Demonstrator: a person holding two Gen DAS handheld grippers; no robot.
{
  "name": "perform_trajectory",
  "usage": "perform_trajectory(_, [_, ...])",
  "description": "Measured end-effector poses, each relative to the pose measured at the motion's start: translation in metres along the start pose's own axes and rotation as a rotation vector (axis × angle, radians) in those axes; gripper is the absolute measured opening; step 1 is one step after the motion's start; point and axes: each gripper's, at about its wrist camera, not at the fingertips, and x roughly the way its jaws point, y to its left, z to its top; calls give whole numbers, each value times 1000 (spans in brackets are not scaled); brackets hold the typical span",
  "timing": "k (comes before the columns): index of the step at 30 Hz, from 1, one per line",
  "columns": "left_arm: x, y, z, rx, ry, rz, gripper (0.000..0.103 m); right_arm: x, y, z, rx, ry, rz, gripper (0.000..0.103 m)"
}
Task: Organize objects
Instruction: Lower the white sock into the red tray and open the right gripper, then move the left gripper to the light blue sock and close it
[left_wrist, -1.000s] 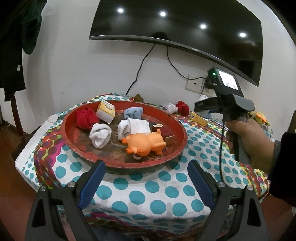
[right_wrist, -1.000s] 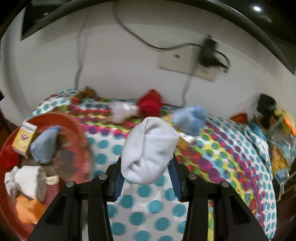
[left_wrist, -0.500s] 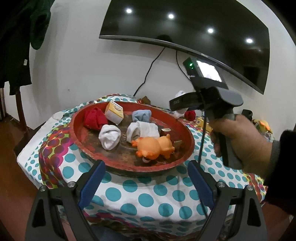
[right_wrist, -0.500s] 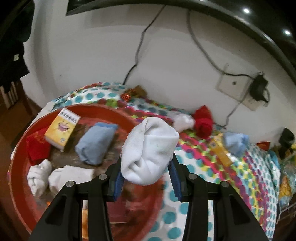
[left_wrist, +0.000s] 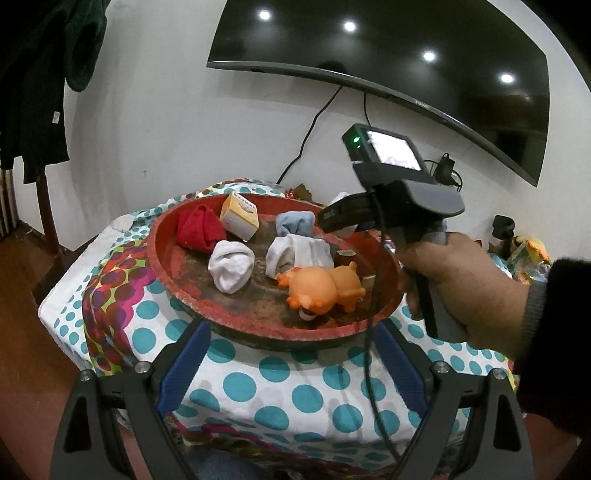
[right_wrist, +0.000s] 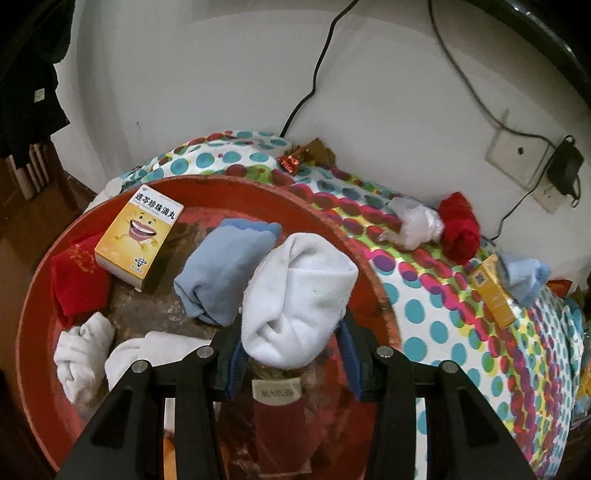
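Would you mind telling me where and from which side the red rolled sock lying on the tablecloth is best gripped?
Grip the red rolled sock across the middle of its roll, coming from above. It lies as a soft bundle close to the wall, with the white wad touching one side, so the top is the clear approach.

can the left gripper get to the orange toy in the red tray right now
Probably yes. The left gripper is open and empty, with the orange toy lying at the near side of the red tray; only the tray rim and the right gripper's dangling cable intervene.
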Motion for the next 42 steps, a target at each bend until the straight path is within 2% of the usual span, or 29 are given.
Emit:
perform_trajectory(5, [2, 0, -1, 0, 8, -2, 93, 14, 8, -3, -17, 45, -2, 41])
perform_trajectory(13, [5, -1, -2, 3, 20, -4, 93, 25, -3, -10, 17, 99, -26, 41])
perform_trajectory(28, [4, 0, -1, -2, 18, -4, 93, 28, -2, -16, 20, 137, -2, 42])
perform_trajectory(33, [3, 0, -1, 1, 16, -3, 93, 28, -5, -16, 36, 139, -2, 45])
perform_trajectory(34, [3, -1, -1, 3, 15, -2, 93, 27, -5, -16, 41, 138, 0, 46])
perform_trajectory(36, [3, -1, -1, 5, 15, -1, 93, 24, -6, -17, 44, 126, 0, 59])
perform_trajectory(38, [4, -1, -2, 8, 15, 1, 93, 16, -7, -17, 46, 87, 14, 67])
perform_trajectory(42, [3, -3, -3, 24, 5, 2, 93, -15, -14, -15, 57, -37, 45, 73])
